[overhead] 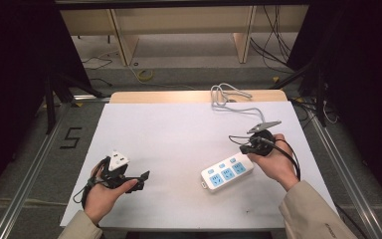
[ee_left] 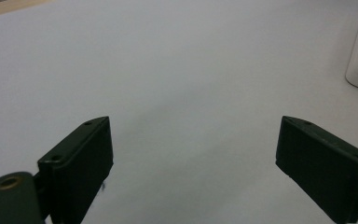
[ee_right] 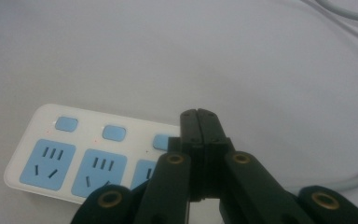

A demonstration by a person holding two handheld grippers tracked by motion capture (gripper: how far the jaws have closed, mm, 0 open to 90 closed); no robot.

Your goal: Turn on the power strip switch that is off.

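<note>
**A:** What is on the table (overhead: 144, 134)?

**B:** The table has a big white sheet over its top and a strip of light wood along the far edge. On the sheet lies a white plastic power strip with blue sockets and blue buttons (overhead: 227, 172). It sits on the right side, near the front, turned at a slant.

**A:** Does it have a wire?

**B:** Yes. A thin grey-white cord (overhead: 227, 99) runs away to the far edge of the table and curls in loops there.

**A:** Where is the right hand (overhead: 277, 162)?

**B:** It holds the right tongs (ee_right: 199, 116) just beside the far right end of the power strip. In the right gripper view the two black jaws are pressed flat together with nothing between them. They hang just over the strip, by its third button.

**A:** And the left hand (overhead: 102, 194)?

**B:** It is at the front left of the table, well apart from the power strip. It holds the left tongs (ee_left: 193, 154). In the left gripper view the two black jaws stand wide apart, with plain white sheet between them. They hold nothing. A corner of the white strip peeks in at the right edge of that view.

**A:** What is past the table?

**B:** A grey floor (overhead: 179, 55) with some loose cables and light wooden legs.
</note>
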